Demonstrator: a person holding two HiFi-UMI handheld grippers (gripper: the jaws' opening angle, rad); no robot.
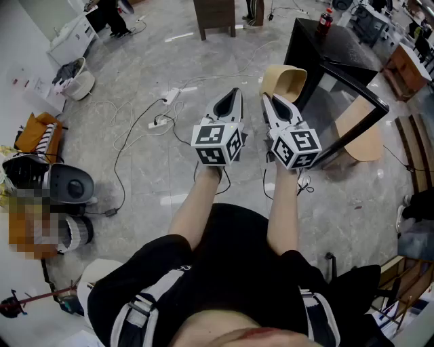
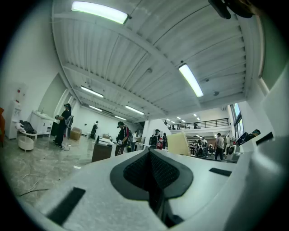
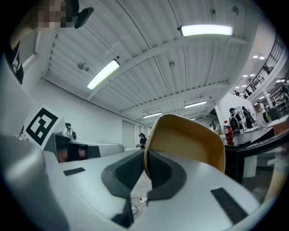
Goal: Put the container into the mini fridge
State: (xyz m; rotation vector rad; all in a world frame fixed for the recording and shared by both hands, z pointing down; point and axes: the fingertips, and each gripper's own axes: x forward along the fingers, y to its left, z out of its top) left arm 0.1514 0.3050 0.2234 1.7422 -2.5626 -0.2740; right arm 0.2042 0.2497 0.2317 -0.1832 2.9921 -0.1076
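A tan, bowl-shaped container (image 1: 286, 80) hangs over the grey floor, and my right gripper (image 1: 266, 99) is shut on its rim. In the right gripper view both pads pinch the container's (image 3: 189, 144) left edge at my right gripper (image 3: 145, 159). The black mini fridge (image 1: 324, 49) stands just right of the container, its glass door (image 1: 352, 112) swung open toward me. My left gripper (image 1: 234, 92) is held beside the right one, shut and empty. The left gripper view has my left gripper (image 2: 151, 155) pointing into the room, with the container (image 2: 178, 143) off to the right.
A red bottle (image 1: 325, 19) stands on top of the fridge. A power strip with cables (image 1: 163, 122) lies on the floor left of the grippers. A dark wooden stand (image 1: 214, 17) is farther back. A white basket (image 1: 80, 81) and appliances (image 1: 64, 184) line the left wall.
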